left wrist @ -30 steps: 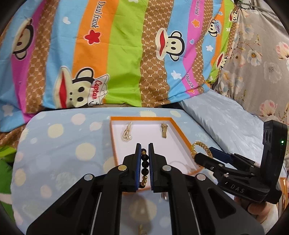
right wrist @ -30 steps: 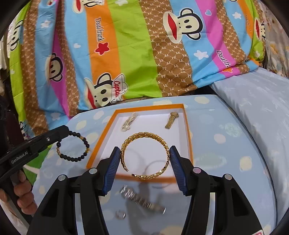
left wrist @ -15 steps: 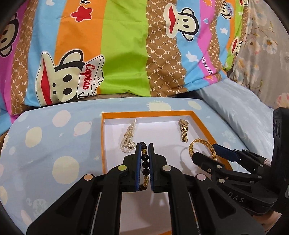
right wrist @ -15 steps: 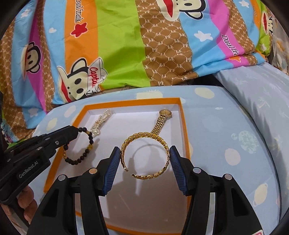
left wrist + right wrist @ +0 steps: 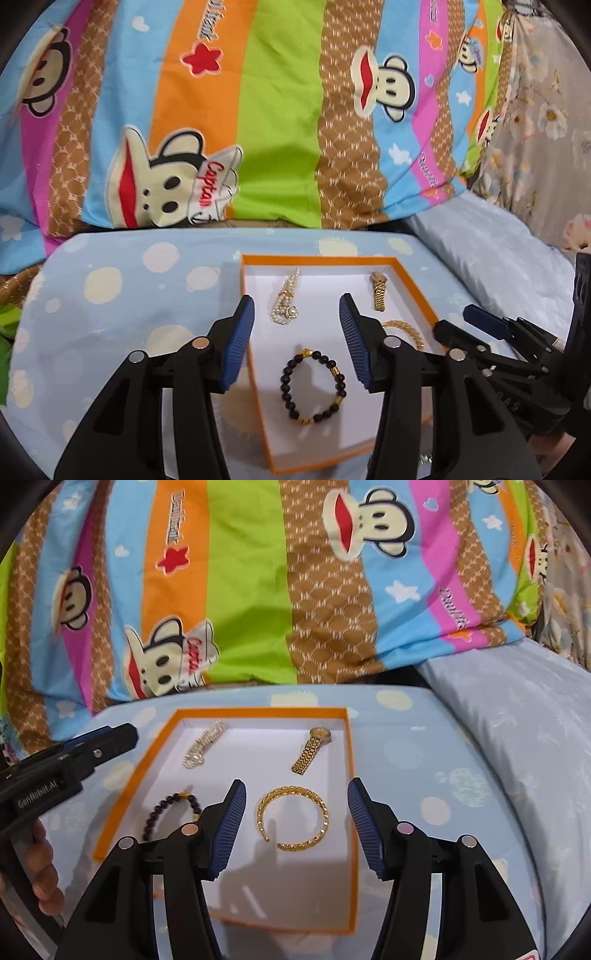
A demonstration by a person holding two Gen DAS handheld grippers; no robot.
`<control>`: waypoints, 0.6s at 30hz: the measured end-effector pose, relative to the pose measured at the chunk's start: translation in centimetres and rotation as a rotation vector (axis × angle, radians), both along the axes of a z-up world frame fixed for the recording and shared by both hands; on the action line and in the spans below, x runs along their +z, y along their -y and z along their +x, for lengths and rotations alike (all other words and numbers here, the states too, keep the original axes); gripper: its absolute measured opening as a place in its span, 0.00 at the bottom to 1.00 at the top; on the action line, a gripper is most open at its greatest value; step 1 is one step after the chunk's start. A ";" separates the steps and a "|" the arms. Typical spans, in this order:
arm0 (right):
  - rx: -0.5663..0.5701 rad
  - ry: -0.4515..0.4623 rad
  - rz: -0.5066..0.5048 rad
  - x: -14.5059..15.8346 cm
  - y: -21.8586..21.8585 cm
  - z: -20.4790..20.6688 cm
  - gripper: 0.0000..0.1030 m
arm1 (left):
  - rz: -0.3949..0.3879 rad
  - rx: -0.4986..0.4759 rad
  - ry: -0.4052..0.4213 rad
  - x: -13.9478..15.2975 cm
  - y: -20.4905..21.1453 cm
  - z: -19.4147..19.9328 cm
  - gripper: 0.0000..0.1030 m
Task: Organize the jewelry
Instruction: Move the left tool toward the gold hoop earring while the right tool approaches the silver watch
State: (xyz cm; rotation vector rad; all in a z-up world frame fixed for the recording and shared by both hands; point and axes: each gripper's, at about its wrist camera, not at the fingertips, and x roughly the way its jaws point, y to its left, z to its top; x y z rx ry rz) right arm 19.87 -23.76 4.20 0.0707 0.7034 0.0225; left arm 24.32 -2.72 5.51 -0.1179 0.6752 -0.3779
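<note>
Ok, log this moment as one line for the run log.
left gripper: open, just opened, empty | bead bracelet: lying in orange tray | right gripper: open around gold bangle, pads clear

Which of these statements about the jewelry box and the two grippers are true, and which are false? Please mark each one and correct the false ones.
1. The dark bead bracelet lies on the floor of the orange-rimmed box. True.
2. The left gripper is closed on the bead bracelet. False: its jaws have just been opening and stand apart, and the bracelet lies free below them.
3. The gold bangle lies inside the box, and the right gripper does not touch it. True.
4. The gold watch lies outside the box on the blue cloth. False: it lies inside, near the far right corner.
5. The box holds only two pieces. False: it holds four, including a pearl piece.
</note>
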 end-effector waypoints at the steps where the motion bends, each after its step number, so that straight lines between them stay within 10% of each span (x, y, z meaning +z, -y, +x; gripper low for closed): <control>1: 0.003 0.013 0.009 0.6 0.2 -1.1 0.56 | -0.014 0.006 0.012 0.8 -1.0 -0.9 0.53; 18: 0.044 -0.048 0.059 -1.8 -2.5 -15.3 0.56 | 0.104 0.039 -0.085 -0.2 -4.2 -12.7 0.54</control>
